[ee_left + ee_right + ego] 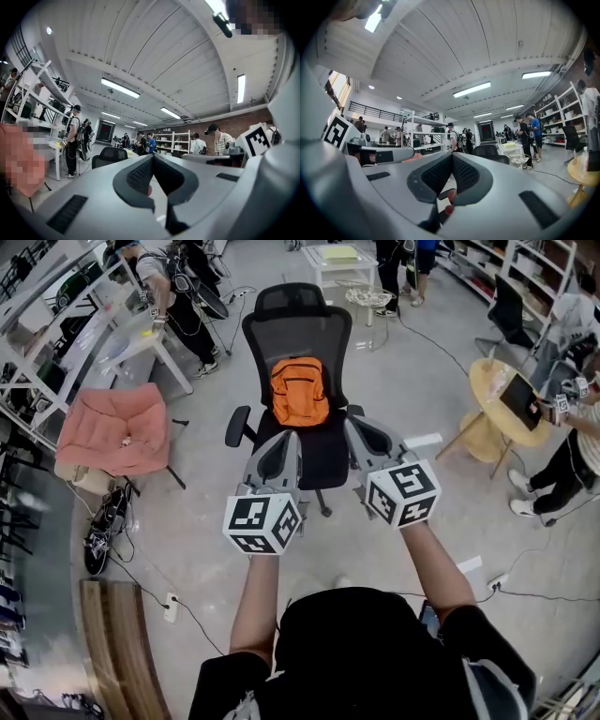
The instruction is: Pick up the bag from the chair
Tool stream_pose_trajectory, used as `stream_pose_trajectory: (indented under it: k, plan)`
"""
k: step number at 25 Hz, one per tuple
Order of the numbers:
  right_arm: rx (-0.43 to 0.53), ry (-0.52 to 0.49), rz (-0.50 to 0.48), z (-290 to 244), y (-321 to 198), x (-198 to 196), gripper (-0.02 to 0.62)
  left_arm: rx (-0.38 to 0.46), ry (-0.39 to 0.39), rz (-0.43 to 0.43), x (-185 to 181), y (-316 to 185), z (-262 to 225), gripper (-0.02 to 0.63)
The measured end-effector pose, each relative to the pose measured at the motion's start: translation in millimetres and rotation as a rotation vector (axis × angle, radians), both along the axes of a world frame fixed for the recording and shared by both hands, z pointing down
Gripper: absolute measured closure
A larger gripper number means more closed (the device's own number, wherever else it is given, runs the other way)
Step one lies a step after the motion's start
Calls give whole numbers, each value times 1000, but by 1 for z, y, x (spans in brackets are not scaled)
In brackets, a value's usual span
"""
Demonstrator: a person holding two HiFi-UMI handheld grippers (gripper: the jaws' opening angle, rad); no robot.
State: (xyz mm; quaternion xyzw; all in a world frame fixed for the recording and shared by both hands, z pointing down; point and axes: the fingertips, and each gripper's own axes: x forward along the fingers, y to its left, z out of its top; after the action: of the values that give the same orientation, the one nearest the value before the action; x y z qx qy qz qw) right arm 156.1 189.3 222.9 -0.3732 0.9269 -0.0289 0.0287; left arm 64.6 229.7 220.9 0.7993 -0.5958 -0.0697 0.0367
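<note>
An orange backpack stands on the seat of a black mesh office chair, leaning against its backrest. Both grippers are held side by side in front of the chair, short of the seat. My left gripper is shut with nothing in it, its tips just below and left of the bag. My right gripper is also shut and empty, right of the bag near the armrest. In the left gripper view the closed left gripper hides most of the chair. The right gripper shows the chair top beyond its tips.
A pink folding chair stands to the left, white shelving behind it. A round wooden table is at the right, with a person beside it. Cables and a power strip lie on the floor. Several people stand at the back.
</note>
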Motion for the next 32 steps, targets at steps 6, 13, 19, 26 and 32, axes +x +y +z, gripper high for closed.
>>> stream_pose_trajectory:
  k: [6,13,19,26,32]
  plan:
    - [1,-8,-29,-1,-14,5,595,-13,-1,-19,6,-15,0,598]
    - [-12,-13,-38,3,-32,4,595,-34,-8,-12,10,-35,7,598]
    - [-7,2,-40,6,-52,-8,595,-35,5,1,0,-58,9,598]
    - [-30,9,-40,15,-87,-28,595,-59,19,18,-15,-97,18,598]
    - [-52,10,-29,19,-121,-54,595,-71,21,7,-48,-131,21,598]
